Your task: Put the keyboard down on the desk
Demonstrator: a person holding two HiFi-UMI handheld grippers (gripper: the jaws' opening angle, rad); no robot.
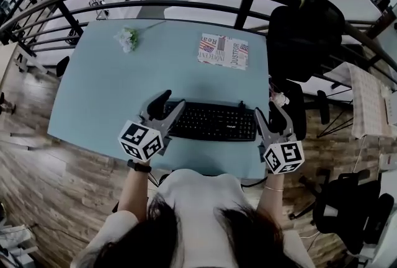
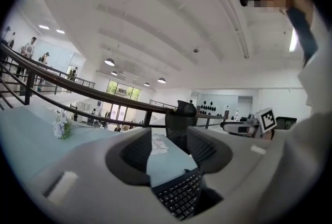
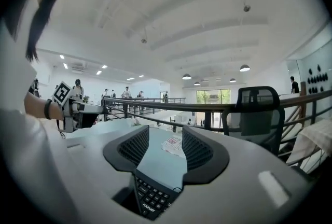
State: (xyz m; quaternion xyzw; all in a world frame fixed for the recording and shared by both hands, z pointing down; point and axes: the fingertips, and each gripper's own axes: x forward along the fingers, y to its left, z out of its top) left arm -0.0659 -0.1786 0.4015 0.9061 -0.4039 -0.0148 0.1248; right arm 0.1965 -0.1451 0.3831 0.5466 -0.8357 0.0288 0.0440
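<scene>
keyboard [image 1: 214, 121] is lying flat on the pale blue worktop [image 1: 111, 93] near its front edge, while the left tongs [image 1: 167, 108] and right tongs [image 1: 271, 119] are standing parted around its ends, not visibly pinching it.

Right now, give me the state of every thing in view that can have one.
keyboard: lying flat on the desk
left tongs: open, keyboard's left end between them
right tongs: open, keyboard's right end between them
magazine: closed, lying flat
flowers: lying on their side
office chair: unoccupied
</scene>
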